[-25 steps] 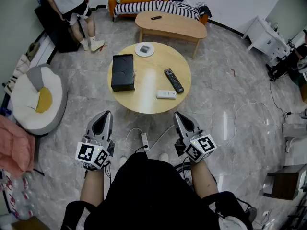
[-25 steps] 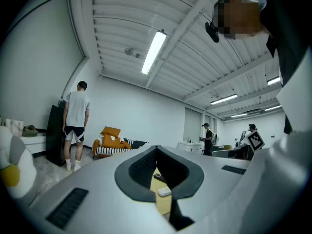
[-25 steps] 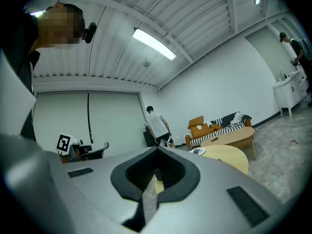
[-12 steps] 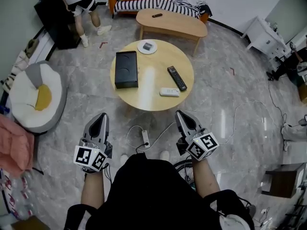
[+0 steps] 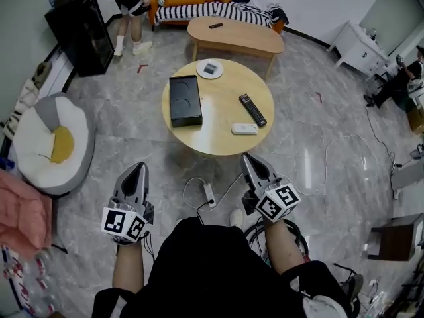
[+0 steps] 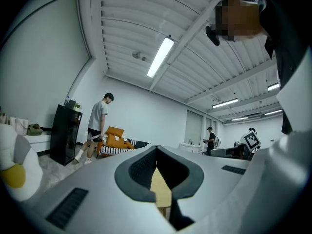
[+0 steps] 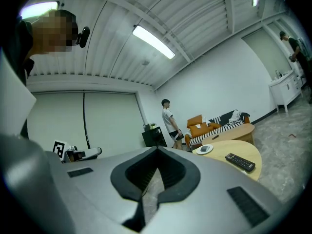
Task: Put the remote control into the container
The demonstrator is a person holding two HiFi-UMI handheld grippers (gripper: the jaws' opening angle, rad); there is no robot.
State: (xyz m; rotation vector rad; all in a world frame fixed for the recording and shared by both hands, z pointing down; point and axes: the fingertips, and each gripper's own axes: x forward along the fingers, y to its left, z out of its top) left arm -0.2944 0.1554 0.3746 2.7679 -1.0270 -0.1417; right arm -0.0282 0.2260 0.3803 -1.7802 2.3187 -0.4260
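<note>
- My left gripper (image 5: 139,169) and right gripper (image 5: 248,158) both have their jaws pressed together with nothing between them (both hang short of the counter (image 5: 218,141)).
- The remote control (image 5: 252,109), black, lies on the counter ahead of my right jaws, well apart from them.
- A white slab (image 5: 244,129), perhaps a second remote, lies nearer those jaws.
- The container (image 5: 185,100), black, sits ahead of my left jaws and off to their right.

The head view looks steeply down from above the person (image 5: 205,264), well away from the round table (image 5: 215,128). Both gripper views sit low, facing level across this table toward the sofa (image 7: 222,125).
</note>
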